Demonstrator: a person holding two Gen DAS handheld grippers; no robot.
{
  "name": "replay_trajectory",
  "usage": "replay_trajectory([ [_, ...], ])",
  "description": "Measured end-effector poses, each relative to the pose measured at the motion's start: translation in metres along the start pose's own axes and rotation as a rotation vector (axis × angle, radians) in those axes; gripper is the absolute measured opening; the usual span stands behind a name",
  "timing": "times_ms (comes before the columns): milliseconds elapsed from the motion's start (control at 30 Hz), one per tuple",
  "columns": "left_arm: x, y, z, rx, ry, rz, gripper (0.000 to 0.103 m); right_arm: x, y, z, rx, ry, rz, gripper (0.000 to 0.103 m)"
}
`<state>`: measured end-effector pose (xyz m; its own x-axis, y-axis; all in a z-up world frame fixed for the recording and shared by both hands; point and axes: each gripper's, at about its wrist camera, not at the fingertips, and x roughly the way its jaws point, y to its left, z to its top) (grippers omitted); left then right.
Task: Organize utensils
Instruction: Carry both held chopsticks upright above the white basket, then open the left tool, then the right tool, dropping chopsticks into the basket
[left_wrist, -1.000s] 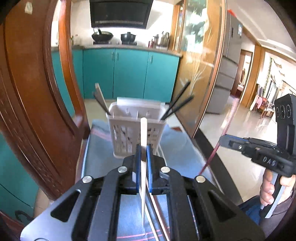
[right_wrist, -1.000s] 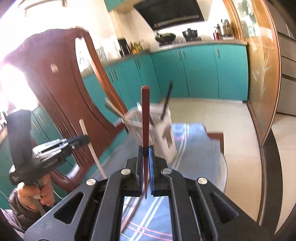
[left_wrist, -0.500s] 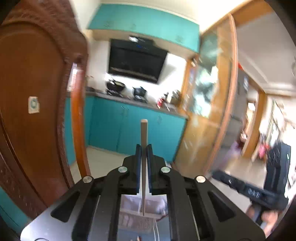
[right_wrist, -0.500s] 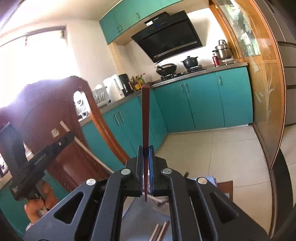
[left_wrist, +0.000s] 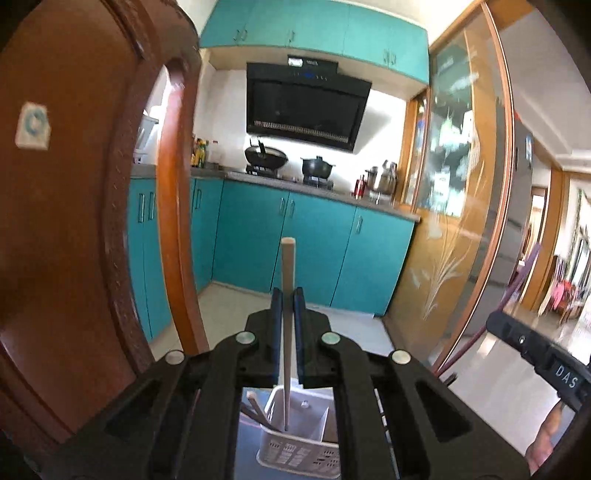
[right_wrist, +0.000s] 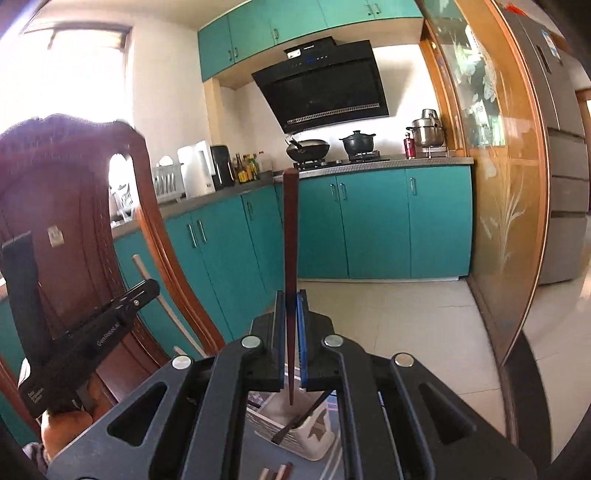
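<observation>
A teal-cabinet kitchen with a wooden chair (left_wrist: 74, 221) at nine o'clock. The left gripper (left_wrist: 287, 295) fingers clamp one pale chopstick (left_wrist: 287, 266); the right gripper (right_wrist: 291, 297) fingers clamp one dark red chopstick (right_wrist: 290, 236). One white utensil basket (left_wrist: 295, 448) sits at six o'clock on a blue cloth.

Chair back (left_wrist: 74, 221) close on left; open air above utensil basket (left_wrist: 295, 446) w/ chopsticks inside.

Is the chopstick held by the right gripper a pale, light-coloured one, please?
No, the right gripper is shut on a dark reddish-brown chopstick.
</observation>
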<state>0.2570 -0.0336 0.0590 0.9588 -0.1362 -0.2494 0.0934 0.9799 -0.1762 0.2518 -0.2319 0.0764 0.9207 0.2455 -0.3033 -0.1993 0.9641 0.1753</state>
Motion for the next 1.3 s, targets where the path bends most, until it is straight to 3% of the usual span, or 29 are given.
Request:
replay_trajectory([
  [200,0.012,-0.010,-0.018,0.035,0.050,0.000,0.007,0.013,0.006,-0.012,-0.023,0.021,-0.026,0.006],
  [733,0.001,-0.010,-0.028,0.059,0.065,0.019,0.007,0.019,0.016,-0.026,-0.053,0.064,-0.041,0.006],
  [1100,-0.016,-0.010,-0.035,0.086,0.064,0.013,0.023,0.010,0.009,-0.026,-0.043,0.069,-0.055,0.010],
  [1300,-0.022,-0.009,-0.041,0.115,0.063,0.024,0.027,-0.017,0.005,-0.025,-0.048,0.032,-0.030,0.014],
])
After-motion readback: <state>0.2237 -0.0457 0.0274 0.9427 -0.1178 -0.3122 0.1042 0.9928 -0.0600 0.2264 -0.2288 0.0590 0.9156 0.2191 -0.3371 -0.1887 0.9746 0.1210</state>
